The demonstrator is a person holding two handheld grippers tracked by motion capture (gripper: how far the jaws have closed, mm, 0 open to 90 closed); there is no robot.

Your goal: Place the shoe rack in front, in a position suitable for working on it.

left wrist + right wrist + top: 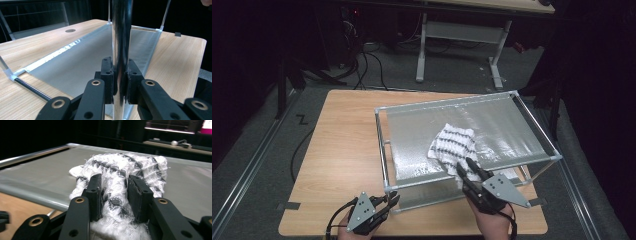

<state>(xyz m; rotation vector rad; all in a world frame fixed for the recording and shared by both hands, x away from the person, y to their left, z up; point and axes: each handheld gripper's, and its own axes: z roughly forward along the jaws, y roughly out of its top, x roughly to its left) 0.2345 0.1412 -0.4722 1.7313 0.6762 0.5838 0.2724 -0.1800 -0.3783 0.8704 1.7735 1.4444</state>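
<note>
A wooden table [342,150] carries a rectangular frame of metal rods [384,150] with white corner joints; a translucent silvery sheet [492,125] is stretched across the frame's top. A white cloth with dark zigzag stripes [454,145] lies bunched on this sheet, towards the near edge and a little right of centre.

Right gripper [472,167]: held in the person's right hand at the near right of the table, it reaches over the frame's near top rail. Its jaws are clamped on the near end of the cloth. In the right gripper view the cloth [120,177] is squeezed between the two black pads [96,192], with fabric bulging out in front of the jaws and hanging below them, while the remainder rests in a heap on the sheet [37,177] beyond.

Left gripper [389,200]: held in the person's left hand at the near edge of the table, it sits at the frame's near left corner. Its jaws are closed on the upright corner post [121,37] of the frame; in the left gripper view the shiny post [388,190] rises vertically between the pads [107,75], which press on it from both sides. Beyond the post a lower silvery sheet [82,67] lies flat on the tabletop [175,65] within the frame's footprint, and a bottom rod [32,88] runs along the table at the left.
</note>
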